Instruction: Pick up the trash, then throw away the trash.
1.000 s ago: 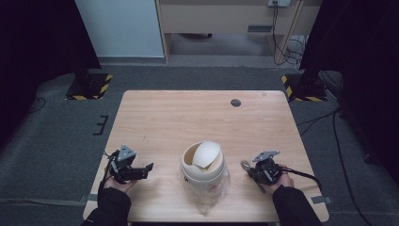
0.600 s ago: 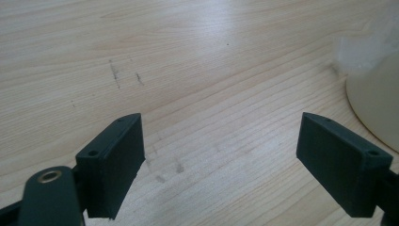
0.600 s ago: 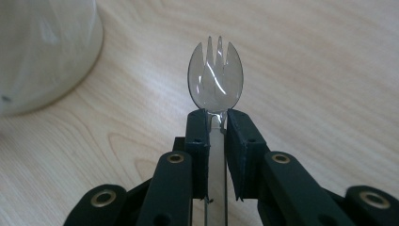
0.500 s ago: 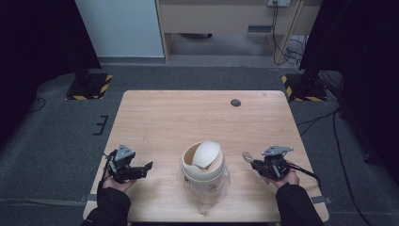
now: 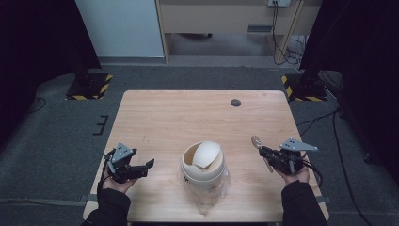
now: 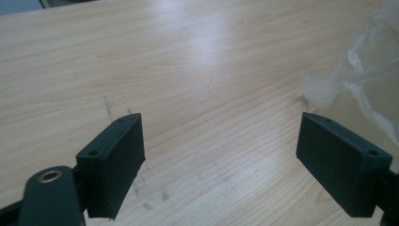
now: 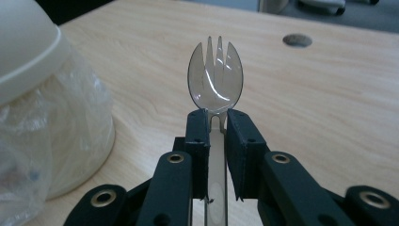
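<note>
R gripper [image 7: 216, 123] pinches clear plastic spork [image 7: 215, 81] w/ tines

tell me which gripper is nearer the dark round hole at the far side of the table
Right. The right gripper, shut on a clear spork, sits below and slightly right of the hole; the left gripper is farther, at the near left edge.

A cream bin [image 5: 202, 165] with a domed lid stands between the left tongs [image 5: 147, 168] and the right tongs [image 5: 260, 150], nearer the left pair's tips. A clear bag [image 5: 214, 188] lines it and bunches around its base. The wooden table [image 5: 179, 117] lies under both. A dark round plug [image 5: 235, 102] sits well beyond the right tongs. On the grey floor [image 5: 56, 141] beyond, striped bases [image 5: 89, 87] flank the table; a white panel [image 5: 117, 28], a wooden cabinet [image 5: 211, 12] and cables [image 5: 278, 33] stand farther off.
</note>
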Demonstrator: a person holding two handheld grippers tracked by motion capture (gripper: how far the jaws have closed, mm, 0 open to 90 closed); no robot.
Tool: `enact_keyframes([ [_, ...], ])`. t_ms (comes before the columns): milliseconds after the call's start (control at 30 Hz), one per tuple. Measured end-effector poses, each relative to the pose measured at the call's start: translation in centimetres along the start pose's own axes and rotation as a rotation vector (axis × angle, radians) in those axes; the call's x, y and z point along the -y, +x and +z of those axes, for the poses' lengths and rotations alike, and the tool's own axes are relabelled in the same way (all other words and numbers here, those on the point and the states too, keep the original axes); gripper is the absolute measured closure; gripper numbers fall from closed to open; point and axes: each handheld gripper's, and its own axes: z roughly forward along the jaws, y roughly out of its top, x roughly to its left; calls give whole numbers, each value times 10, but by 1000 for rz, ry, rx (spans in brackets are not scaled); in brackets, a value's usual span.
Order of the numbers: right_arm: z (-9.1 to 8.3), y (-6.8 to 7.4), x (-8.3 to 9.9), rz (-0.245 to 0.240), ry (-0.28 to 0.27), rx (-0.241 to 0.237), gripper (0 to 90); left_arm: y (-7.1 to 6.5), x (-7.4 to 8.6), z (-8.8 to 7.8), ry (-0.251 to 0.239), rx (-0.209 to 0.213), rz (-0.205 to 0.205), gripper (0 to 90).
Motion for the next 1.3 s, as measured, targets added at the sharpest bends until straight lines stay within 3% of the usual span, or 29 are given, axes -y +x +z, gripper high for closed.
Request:
enact_keyframes([
  [200, -11, -1, -10, 15, -105, -8, 794, -4, -6, -9, -64, 11, -12, 151],
  [467, -27, 3, -26, -11, -216, -20, 794, -8, -25, -27, -189, 16, -23, 146],
  [833, -32, 10, -48, -28, -296, -64, 793, -19, -57, -36, -305, 44, -43, 162],
  [1300, -25, 24, -79, -59, -377, -111, 794, -45, -94, -30, -382, 98, -43, 202],
])
